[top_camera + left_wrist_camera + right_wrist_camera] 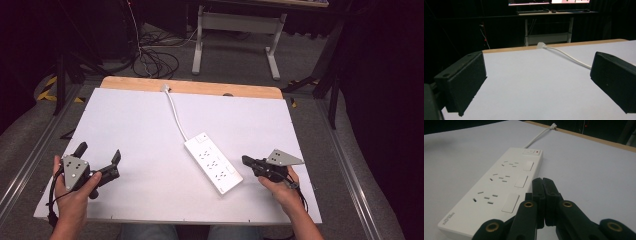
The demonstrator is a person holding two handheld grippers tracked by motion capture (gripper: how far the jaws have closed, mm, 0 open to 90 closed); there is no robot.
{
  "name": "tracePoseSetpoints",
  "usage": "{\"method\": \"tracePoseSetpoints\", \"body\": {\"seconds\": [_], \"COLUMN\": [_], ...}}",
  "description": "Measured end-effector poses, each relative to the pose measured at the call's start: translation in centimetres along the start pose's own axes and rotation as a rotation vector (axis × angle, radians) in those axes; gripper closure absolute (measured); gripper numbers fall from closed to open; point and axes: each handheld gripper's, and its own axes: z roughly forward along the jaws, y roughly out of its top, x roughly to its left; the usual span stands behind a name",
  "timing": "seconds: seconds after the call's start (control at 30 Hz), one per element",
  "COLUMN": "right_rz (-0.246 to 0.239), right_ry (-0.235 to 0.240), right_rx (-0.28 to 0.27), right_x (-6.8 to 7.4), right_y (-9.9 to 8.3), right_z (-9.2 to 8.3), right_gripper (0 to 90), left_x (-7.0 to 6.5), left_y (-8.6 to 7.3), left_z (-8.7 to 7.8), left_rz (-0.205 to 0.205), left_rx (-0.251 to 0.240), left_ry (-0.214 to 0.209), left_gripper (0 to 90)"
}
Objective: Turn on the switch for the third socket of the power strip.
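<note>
A white power strip [213, 163] with three socket groups lies flat in the middle of the white table, slanted, its white cable [174, 112] running to the far edge. The right gripper view has the power strip [499, 188] just left of my jaws, switch end away. My right gripper [246, 160] rests on the table just right of the strip, shut with nothing between its jaws, the closed tips [543, 180] a little apart from the strip's side. My left gripper [99, 153] stands open near the front left, empty; its view looks past wide jaws to the cable [569, 56].
The white table sheet [130, 125] ends in a wooden strip [200, 87] at the far edge. Beyond it stand a white desk frame [237, 35] and cables on the floor [152, 62]. Metal rails [35, 150] flank the table.
</note>
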Motion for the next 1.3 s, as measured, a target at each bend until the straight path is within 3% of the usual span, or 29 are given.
{"method": "tracePoseSetpoints", "body": {"seconds": [1.3], "right_rz": [-0.020], "right_ry": [0.066], "right_rx": [0.008], "right_x": [0.55], "right_y": [0.20], "right_z": [0.57], "right_gripper": [89.5], "left_x": [0.08], "left_y": [-0.03], "left_z": [-0.14], "left_rz": [0.000], "left_rx": [0.003], "left_ry": [0.005], "left_gripper": [1.0]}}
